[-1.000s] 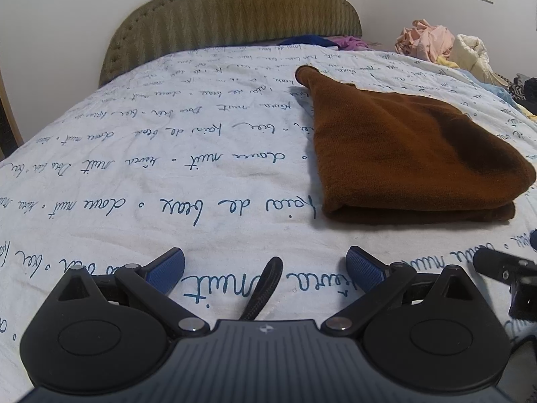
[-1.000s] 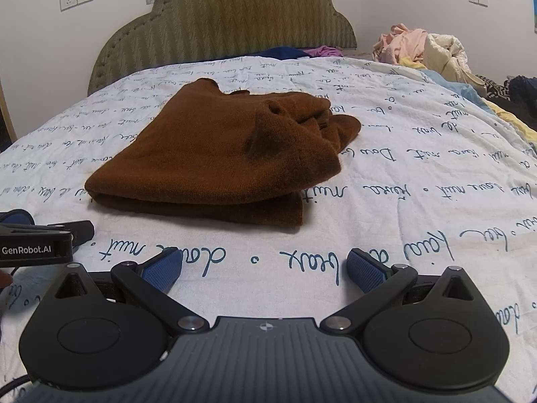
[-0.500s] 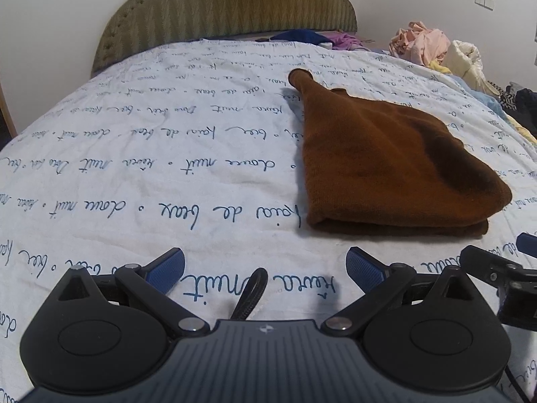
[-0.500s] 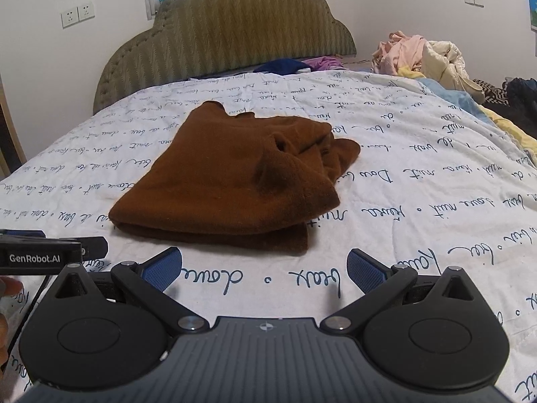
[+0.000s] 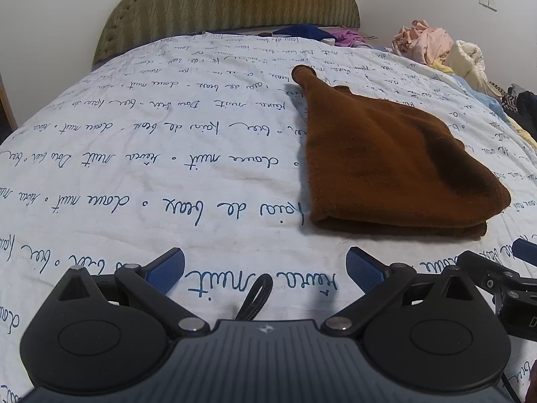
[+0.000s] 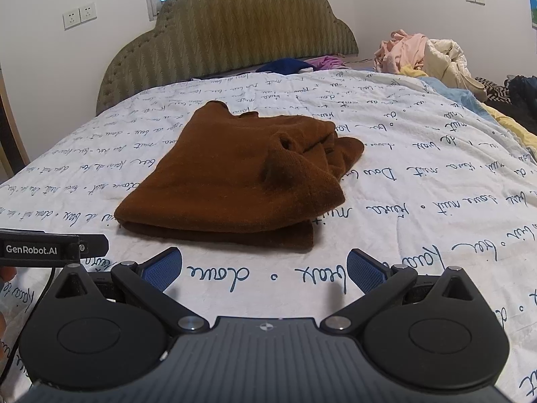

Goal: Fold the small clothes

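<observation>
A heap of loose clothes (image 6: 423, 53) in pink and cream is piled at the far right edge of the bed (image 6: 419, 174), with darker and striped pieces beside it, and a blue and a purple garment (image 6: 285, 65) lie by the headboard (image 6: 228, 33). Nothing lies between either pair of tongs and the brown sweater (image 6: 235, 181), which is folded flat near the middle of the bed.

The left tongs (image 5: 265, 268) are spread wide with nothing between them, low over the sheet, the sweater ahead and to their right (image 5: 396, 164). The right tongs (image 6: 263, 268) are also spread and empty, just short of the sweater's near folded edge.

Only the right view shows the bunched, rumpled end of the sweater, a window above the headboard and wall sockets (image 6: 80, 16). Only the left view shows a black strap loop (image 5: 256, 297) below the tongs.

The sheet is white with blue handwriting; the walls are plain white.
</observation>
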Available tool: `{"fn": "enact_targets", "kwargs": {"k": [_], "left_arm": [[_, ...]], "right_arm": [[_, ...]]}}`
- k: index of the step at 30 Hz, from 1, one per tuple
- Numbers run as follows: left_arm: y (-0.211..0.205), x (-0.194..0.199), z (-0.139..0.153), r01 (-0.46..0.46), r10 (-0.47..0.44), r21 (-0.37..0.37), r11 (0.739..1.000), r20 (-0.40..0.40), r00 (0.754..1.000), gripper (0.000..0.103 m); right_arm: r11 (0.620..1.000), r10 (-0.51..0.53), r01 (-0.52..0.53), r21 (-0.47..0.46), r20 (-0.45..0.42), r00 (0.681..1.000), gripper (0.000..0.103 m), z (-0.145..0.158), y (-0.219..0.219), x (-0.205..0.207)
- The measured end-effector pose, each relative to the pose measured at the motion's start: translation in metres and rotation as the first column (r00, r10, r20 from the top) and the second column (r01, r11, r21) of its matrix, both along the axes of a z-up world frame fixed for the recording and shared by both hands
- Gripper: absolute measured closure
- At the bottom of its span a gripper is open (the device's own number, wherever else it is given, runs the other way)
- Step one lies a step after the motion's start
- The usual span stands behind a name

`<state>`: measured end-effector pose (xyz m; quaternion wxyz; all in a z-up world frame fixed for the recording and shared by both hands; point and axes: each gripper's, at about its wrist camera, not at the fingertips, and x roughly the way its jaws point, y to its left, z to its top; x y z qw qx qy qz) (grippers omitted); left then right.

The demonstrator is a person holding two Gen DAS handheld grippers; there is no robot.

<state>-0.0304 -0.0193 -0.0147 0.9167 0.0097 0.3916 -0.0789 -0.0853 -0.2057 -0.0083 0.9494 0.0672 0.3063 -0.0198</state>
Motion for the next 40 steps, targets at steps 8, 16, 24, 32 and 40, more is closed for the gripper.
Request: {"fn": "enact_targets", "kwargs": {"k": [8,16,24,32,40], "left_arm": [[0.002,-0.004,0.002,0.004,-0.004,0.008,1.0,-0.013,1.0,0.0],[0.008,-0.01,0.011,-0.003,0.003,0.002,1.0,-0.013,1.0,0.0],[0.015,-0.015,0.021,-0.023,0.023,0.008,1.0,-0.003,1.0,0.0],[0.019,-0.015,0.022,-0.029,0.029,-0.006,1.0,-0.011,1.0,0.0],[0.018,-0.016,0.023,-0.027,0.027,0.007,1.0,0.005,1.0,0.0]], "right_arm": [[1.0,0.007,-0.007,0.0,0.004,1.0,0.0,0.003,0.003,-0.002],[1.0,0.019,-0.02,0.012,0.024,1.0,0.0,0.011,0.005,-0.008],[0.999,0.036,-0.037,0.017,0.04,0.999,0.0,0.019,0.009,-0.011],[0.999,0.045,-0.045,0.014,0.041,0.998,0.0,0.019,0.012,-0.013],[0.999,0.041,-0.042,0.022,0.034,0.999,0.0,0.015,0.01,-0.013]]}}
